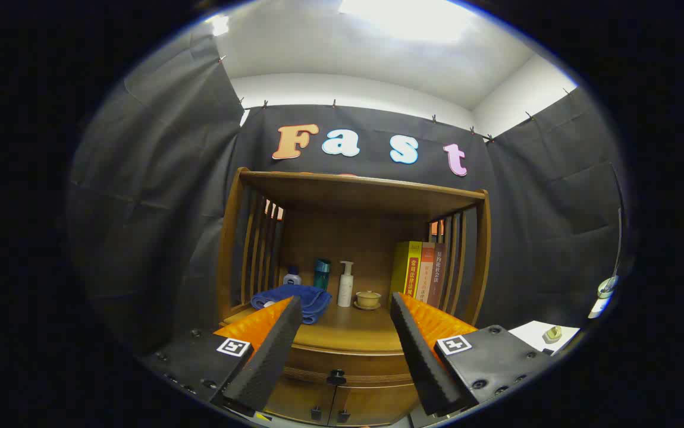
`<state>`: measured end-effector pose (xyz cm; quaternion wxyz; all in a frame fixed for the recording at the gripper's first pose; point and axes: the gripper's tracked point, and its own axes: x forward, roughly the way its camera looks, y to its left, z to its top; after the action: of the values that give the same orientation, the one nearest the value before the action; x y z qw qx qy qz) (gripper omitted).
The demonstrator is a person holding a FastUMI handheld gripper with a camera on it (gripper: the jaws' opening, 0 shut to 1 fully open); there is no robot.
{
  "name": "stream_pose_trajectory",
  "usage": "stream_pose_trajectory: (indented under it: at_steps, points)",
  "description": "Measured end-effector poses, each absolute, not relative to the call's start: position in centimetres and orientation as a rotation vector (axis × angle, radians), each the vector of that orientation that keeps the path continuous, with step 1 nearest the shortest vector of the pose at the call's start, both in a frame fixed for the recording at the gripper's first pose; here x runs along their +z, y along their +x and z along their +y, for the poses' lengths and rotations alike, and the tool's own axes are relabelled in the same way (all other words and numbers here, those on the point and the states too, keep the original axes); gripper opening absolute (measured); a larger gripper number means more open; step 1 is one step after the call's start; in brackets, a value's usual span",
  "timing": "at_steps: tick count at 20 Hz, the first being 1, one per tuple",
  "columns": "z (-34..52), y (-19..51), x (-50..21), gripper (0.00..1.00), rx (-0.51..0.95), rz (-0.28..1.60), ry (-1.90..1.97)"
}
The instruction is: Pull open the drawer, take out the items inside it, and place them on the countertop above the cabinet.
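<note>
A wooden cabinet (354, 190) stands ahead against the booth wall. Its drawer front (348, 364) is closed, with a small dark knob (336, 375) low between my fingers. My gripper (345, 309) is open, with nothing between its fingers, held apart from the cabinet at the height of the countertop (351, 333). On the countertop lie a folded blue towel (292, 298), a small white jar (292, 277), a teal bottle (321, 273), a white pump bottle (346, 284) and a small yellowish cup on a saucer (368, 299). What is inside the drawer is hidden.
Three upright books (419, 270) lean at the countertop's right end. Slatted wooden sides (259, 249) and a top shelf enclose the countertop. Two lower doors with small handles (327, 413) sit under the drawer. A white surface with a small object (547, 334) lies to the right.
</note>
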<state>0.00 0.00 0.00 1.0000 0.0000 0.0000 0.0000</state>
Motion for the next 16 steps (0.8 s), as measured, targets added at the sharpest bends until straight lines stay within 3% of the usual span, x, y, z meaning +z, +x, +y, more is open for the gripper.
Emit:
stream_pose_trajectory:
  at_steps: [16]
  points:
    - [-4.0, 0.2, -0.7, 0.98, -0.070, 0.011, 0.052]
